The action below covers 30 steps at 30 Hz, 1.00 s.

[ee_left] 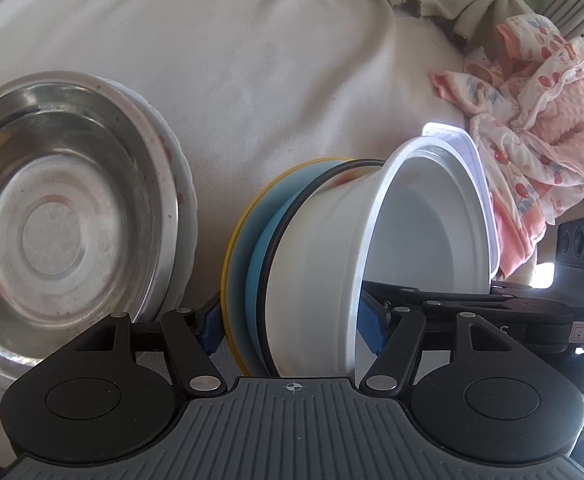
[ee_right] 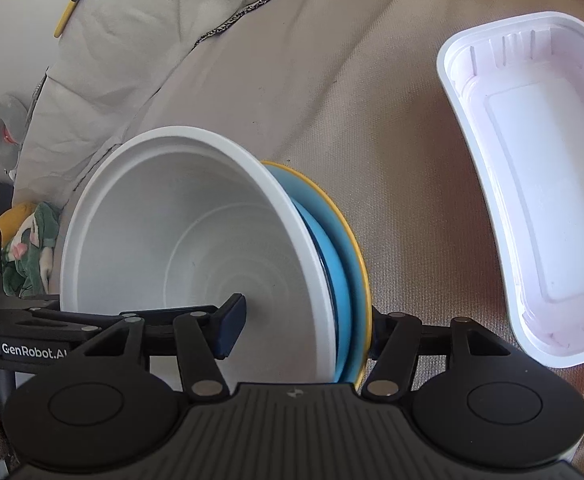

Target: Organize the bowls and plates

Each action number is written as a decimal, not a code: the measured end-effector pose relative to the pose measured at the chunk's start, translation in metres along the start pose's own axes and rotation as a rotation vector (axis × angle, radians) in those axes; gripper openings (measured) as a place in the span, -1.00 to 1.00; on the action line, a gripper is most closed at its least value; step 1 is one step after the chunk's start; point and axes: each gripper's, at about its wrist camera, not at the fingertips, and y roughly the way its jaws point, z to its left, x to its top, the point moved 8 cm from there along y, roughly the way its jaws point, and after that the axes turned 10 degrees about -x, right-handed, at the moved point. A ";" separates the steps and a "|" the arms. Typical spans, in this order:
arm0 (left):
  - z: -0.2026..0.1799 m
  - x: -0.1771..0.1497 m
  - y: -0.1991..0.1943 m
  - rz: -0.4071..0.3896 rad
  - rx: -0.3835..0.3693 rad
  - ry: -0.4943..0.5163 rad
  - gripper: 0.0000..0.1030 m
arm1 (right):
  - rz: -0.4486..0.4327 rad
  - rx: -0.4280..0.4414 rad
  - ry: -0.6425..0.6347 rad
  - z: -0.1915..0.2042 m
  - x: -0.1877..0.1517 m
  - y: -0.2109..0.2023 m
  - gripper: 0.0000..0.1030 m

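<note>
Left wrist: both grippers [ee_left: 292, 328] [ee_right: 303, 328] clamp stacked bowls [ee_left: 315, 264] over beige cloth [ee_left: 252, 60].

A bed [ee_left: 276, 64] covered in a pale beige sheet carries everything. On the left of the left wrist view a steel bowl [ee_left: 60, 216] sits in a white plate [ee_left: 186, 208] that rests on the sheet. At the right edge lies a heap of pink patterned cloth [ee_left: 539, 136]. In the right wrist view a white plastic tray [ee_right: 539, 184] lies flat on the sheet, open side up. A crumpled light blanket with dark trim [ee_right: 132, 40] lies at the far left.
</note>
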 end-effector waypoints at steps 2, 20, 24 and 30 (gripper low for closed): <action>-0.001 -0.001 -0.003 -0.008 0.011 0.006 0.34 | 0.013 0.005 0.011 0.002 0.000 0.000 0.15; -0.002 0.022 -0.119 -0.221 -0.105 0.040 0.34 | -0.113 -0.043 -0.177 0.097 0.036 -0.075 0.18; 0.043 0.021 -0.157 -0.303 -0.040 -0.019 0.34 | -0.094 -0.018 -0.298 0.163 0.049 -0.047 0.17; 0.123 0.017 -0.152 -0.280 -0.017 -0.153 0.35 | 0.075 -0.007 -0.321 0.199 0.041 0.029 0.17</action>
